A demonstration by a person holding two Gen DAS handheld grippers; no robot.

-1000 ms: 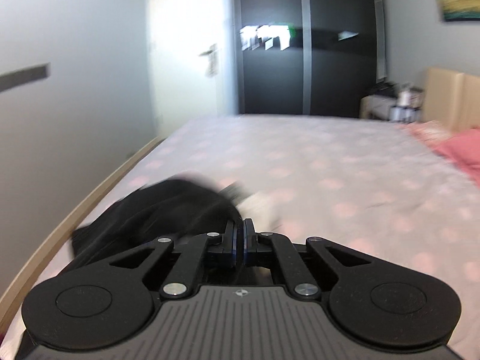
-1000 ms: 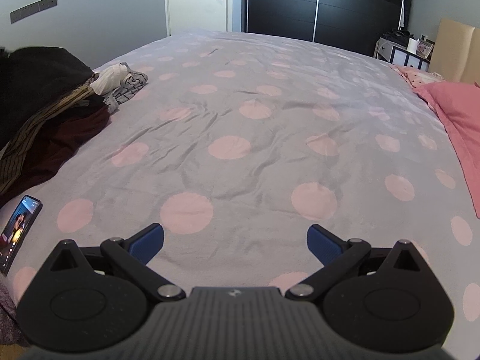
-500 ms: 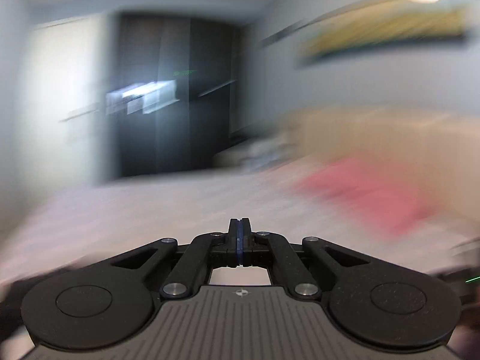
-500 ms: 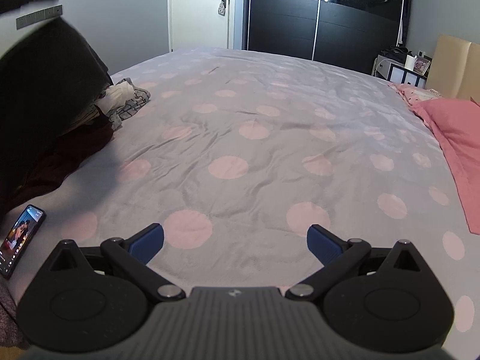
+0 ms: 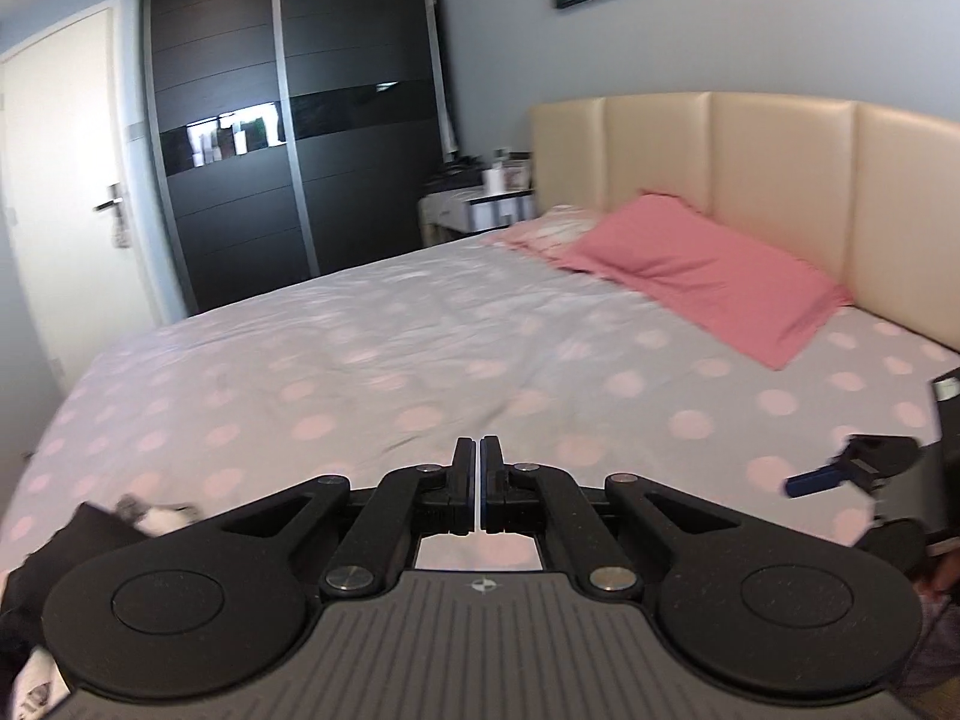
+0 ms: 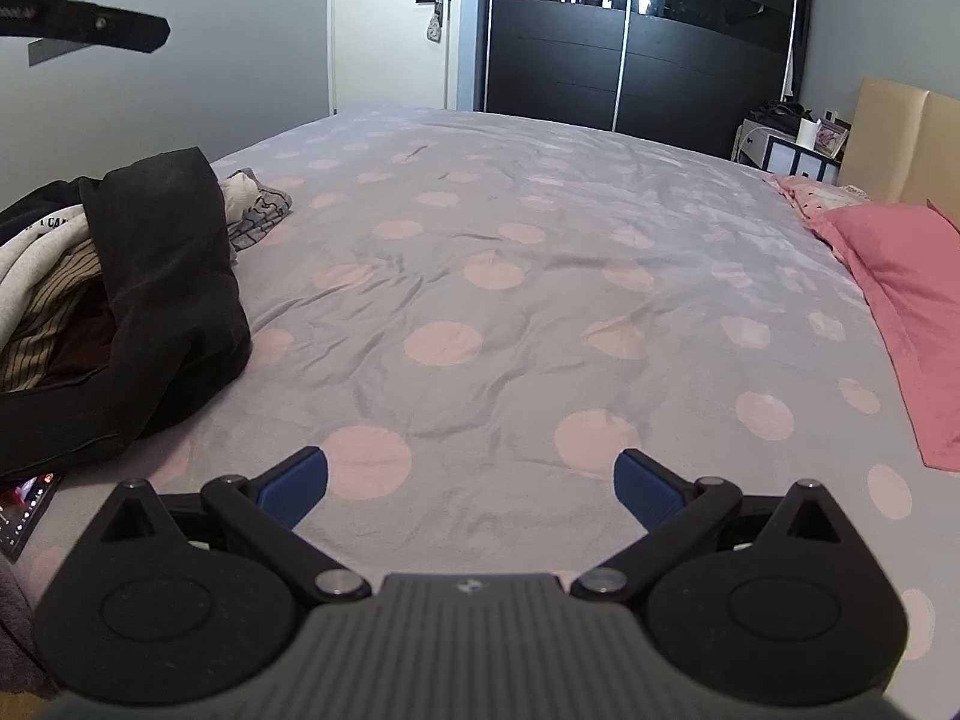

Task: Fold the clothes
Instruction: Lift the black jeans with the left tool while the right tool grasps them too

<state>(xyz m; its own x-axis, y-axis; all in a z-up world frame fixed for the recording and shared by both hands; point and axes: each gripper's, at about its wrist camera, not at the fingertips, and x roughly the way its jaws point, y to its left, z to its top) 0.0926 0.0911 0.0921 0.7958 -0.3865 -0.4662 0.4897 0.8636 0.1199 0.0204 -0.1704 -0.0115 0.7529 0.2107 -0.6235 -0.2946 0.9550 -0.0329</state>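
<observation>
Right now the clothes pile lies left of the wide-open, empty right gripper; left gripper nearer, jaws closed w/ nothing visible between.

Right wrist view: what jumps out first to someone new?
The polka-dot bedspread fills most of the frame, gray with pink dots. At its left edge sits a clothes heap, a black garment draped over it. The right claw hangs open over bare bedspread in the foreground, and a pink pillow lies at the right, by the headboard.
</observation>
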